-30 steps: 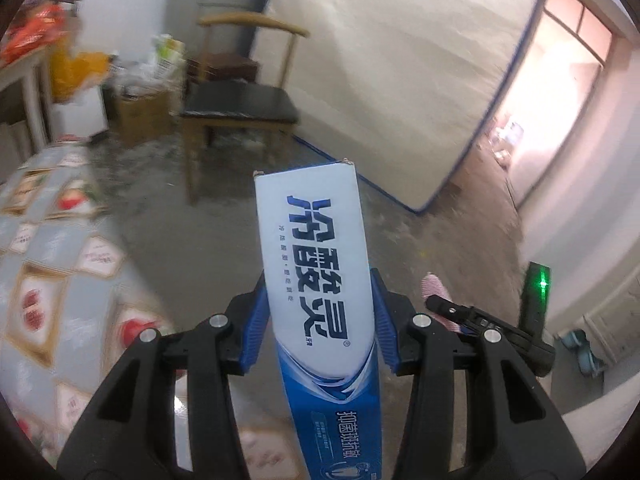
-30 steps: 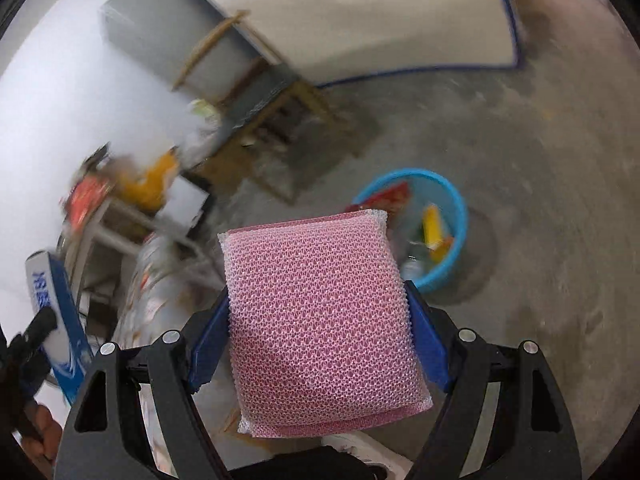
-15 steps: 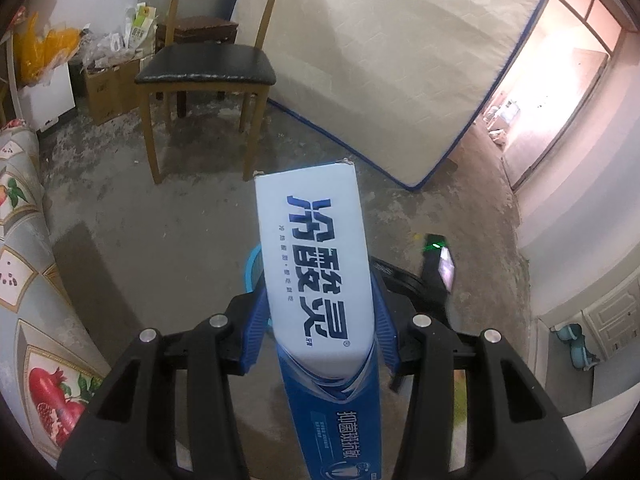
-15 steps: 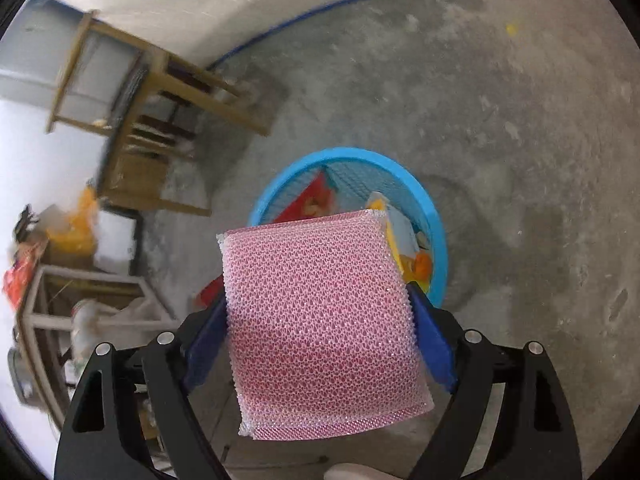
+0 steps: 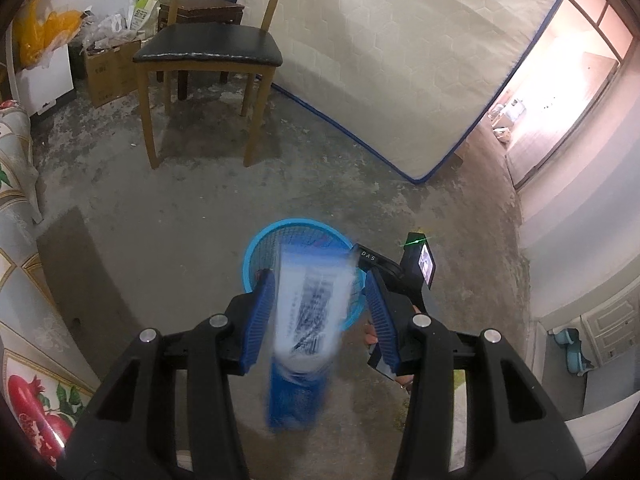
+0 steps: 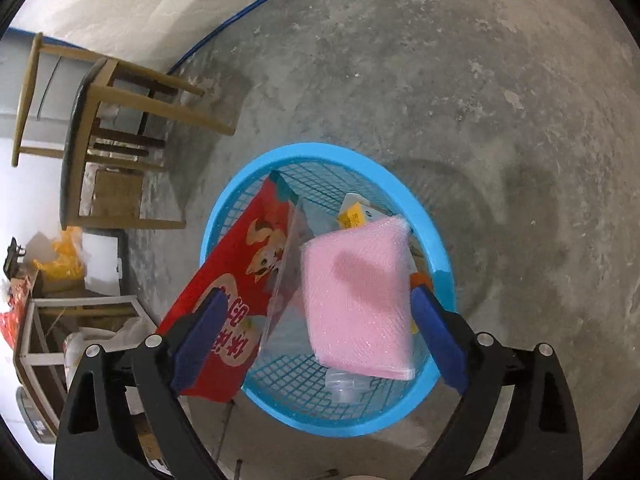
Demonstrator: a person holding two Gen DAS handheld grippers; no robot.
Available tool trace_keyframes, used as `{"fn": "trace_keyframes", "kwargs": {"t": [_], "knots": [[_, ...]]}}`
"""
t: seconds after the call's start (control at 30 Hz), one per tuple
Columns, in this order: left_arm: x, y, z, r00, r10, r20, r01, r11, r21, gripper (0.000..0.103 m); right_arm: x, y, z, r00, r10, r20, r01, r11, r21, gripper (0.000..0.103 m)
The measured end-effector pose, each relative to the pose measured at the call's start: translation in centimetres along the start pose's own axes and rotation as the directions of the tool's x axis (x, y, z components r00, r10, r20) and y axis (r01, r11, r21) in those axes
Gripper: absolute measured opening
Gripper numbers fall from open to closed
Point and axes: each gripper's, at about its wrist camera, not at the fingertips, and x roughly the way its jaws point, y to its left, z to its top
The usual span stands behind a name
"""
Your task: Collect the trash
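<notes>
Both items (image 6: 356, 300) btwn open tongs (image 6: 316, 336)

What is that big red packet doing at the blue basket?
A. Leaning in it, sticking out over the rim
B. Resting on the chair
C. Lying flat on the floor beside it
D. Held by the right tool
A: the red packet stands tilted inside the blue basket, its lower end past the rim.

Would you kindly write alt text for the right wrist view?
A pink mesh sponge drops from the opening right gripper into a round blue plastic mesh basket on concrete floor, beside a red printed carton leaning inside it.
</notes>
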Motion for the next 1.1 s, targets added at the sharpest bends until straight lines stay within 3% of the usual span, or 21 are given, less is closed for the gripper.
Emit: {"fn": "trace_keyframes", "kwargs": {"t": [0.2,0.37,0.47,0.53,0.63,0.73,0.8,0.93,1.1], "knots": [[0.8,-0.7,0.4,1.0,-0.005,-0.005,0.005,1.0,0.017,0.044,-3.4,-1.8,-1.2,0.993,0.106,0.044,-0.107,0.994,0.006,0.09],[1.0,-0.8,0.3,1.0,-0.016,-0.023,0.016,1.0,0.003,0.044,-7.2,-3.9,-4.0,0.993,0.079,0.083,-0.072,0.994,-0.086,0.09],[-0.7,-0.8,0.2,1.0,-0.019,-0.006,0.02,1.0,0.012,0.045,-7.5,-4.5,-8.1,0.999,0.035,0.03,-0.026,0.971,-0.239,0.09],[-2.1,-0.4,0.0,1.0,-0.012,0.001,0.011,1.0,0.018,0.046,-5.6,-4.9,-11.7,0.995,0.003,-0.095,-0.033,0.95,-0.311,0.09],[-4.7,0.4,-0.5,0.999,0.032,0.017,-0.032,0.999,0.027,0.05,-1.8,-6.3,-16.7,0.963,-0.016,-0.268,-0.066,0.954,-0.292,0.09],[-8.0,1.6,-1.4,0.997,0.066,0.043,-0.068,0.997,0.034,0.059,4.4,-8.0,-22.1,0.89,-0.031,-0.455,-0.049,0.985,-0.163,0.084],[-10.6,2.6,-2.4,0.993,0.101,0.068,-0.104,0.994,0.041,0.067,7.9,-8.4,-24.5,0.85,-0.035,-0.526,-0.023,0.994,-0.104,0.083],[-15.2,5.5,-5.2,0.975,0.197,0.104,-0.2,0.98,0.016,0.084,13.7,-8.0,-28.0,0.811,-0.122,-0.572,0.081,0.992,-0.098,0.078],[-20.7,10.2,-10.3,0.936,0.341,0.089,-0.335,0.939,-0.076,0.09,18.7,-7.7,-30.5,0.776,-0.213,-0.593,0.209,0.975,-0.078,0.074]]}}
